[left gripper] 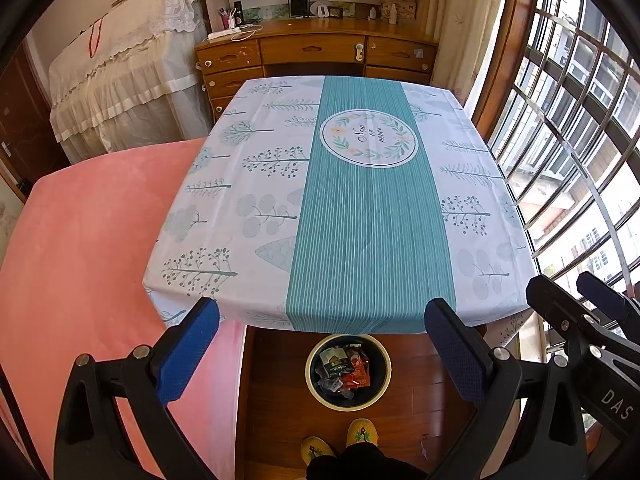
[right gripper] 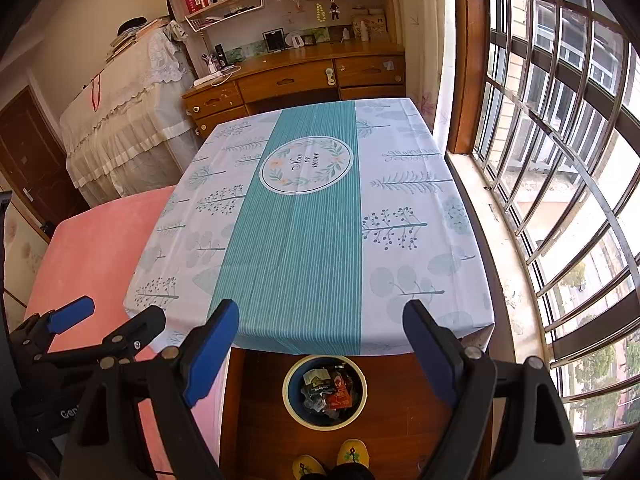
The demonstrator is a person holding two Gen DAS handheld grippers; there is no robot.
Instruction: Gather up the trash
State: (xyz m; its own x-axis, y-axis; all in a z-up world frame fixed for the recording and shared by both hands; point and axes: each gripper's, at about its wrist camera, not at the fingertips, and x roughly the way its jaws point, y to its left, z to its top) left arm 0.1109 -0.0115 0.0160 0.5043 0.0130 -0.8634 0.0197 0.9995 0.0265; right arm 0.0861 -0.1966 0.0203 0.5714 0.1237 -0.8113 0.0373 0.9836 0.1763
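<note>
A round trash bin [left gripper: 316, 390] with a pale rim stands on the wooden floor below the table's near edge. It holds several crumpled wrappers [left gripper: 345, 370], one red. It also shows in the right wrist view [right gripper: 294, 410], wrappers [right gripper: 329, 392] inside. My left gripper [left gripper: 322, 344] is open and empty, held above the bin. My right gripper [right gripper: 320, 346] is open and empty, beside the left one. The table [left gripper: 352, 216] wears a teal and white tree-print cloth with nothing lying on it; it also shows in the right wrist view [right gripper: 304, 240].
A pink bed [left gripper: 92, 248] borders the table's left side. A barred window [left gripper: 568, 128] runs along the right. A wooden desk [left gripper: 316, 50] with drawers stands behind the table. A person's yellow slippers [left gripper: 360, 434] are on the floor by the bin.
</note>
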